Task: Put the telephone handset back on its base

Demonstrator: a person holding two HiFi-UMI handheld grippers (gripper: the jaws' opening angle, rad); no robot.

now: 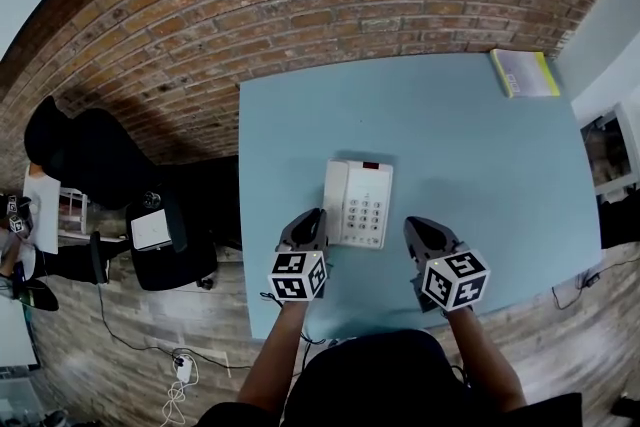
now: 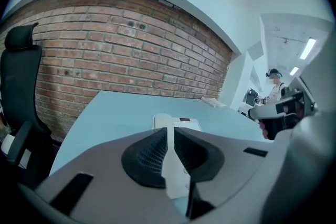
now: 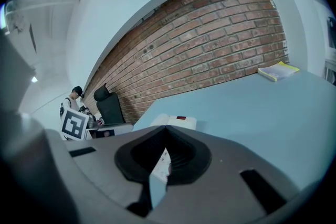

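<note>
A white desk telephone [image 1: 358,203] lies on the light blue table [image 1: 480,175], its handset [image 1: 337,200] resting along the base's left side. My left gripper [image 1: 308,215] hovers just off the phone's front left corner. Its jaws are almost together, with only a thin slit and nothing between them [image 2: 169,131]; the phone [image 2: 177,122] shows through the slit. My right gripper [image 1: 420,225] sits to the right of the phone, near the table's front edge. Its jaw tips meet and hold nothing [image 3: 167,128]. The phone [image 3: 176,121] lies ahead of it.
A yellow-edged book [image 1: 524,72] lies at the table's far right corner. A brick wall stands behind the table. A black office chair [image 1: 160,235] is on the floor to the left, with cables nearby. A person [image 2: 274,86] stands in the background.
</note>
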